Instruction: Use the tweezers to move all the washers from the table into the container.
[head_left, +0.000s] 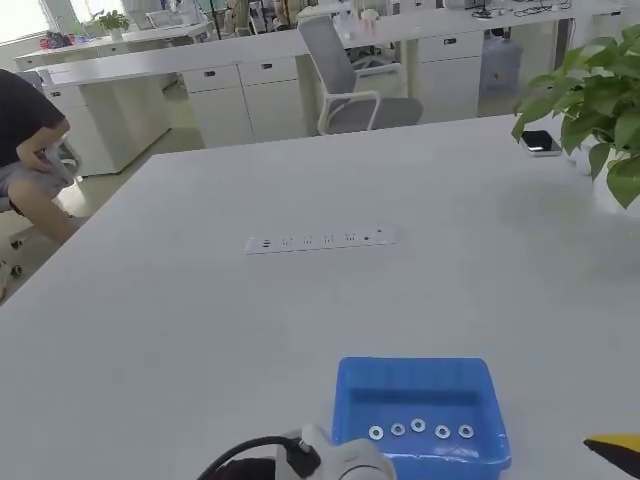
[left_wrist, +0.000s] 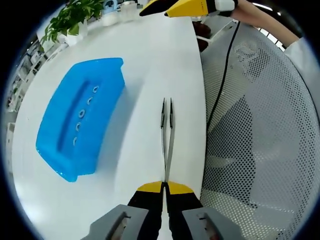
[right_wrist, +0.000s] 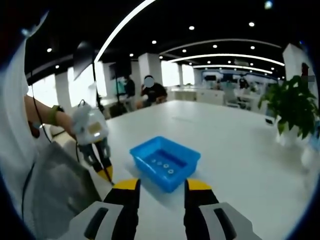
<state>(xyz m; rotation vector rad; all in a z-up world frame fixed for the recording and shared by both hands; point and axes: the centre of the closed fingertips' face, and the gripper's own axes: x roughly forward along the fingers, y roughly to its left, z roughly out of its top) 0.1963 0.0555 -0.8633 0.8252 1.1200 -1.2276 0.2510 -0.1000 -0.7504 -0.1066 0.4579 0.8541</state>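
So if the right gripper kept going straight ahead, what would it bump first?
Probably the blue container, which sits straight ahead, in line with the gap between the open jaws of the right gripper, with washers inside. Height is hard to judge, so it might skim over the rim.

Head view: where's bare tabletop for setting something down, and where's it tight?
Free: the stretch between the power strip and the blue container; the whole left half of the table. Crowded: the near edge, with the left claw beside the container and the right claw further right; the right corner by the plant and phone.
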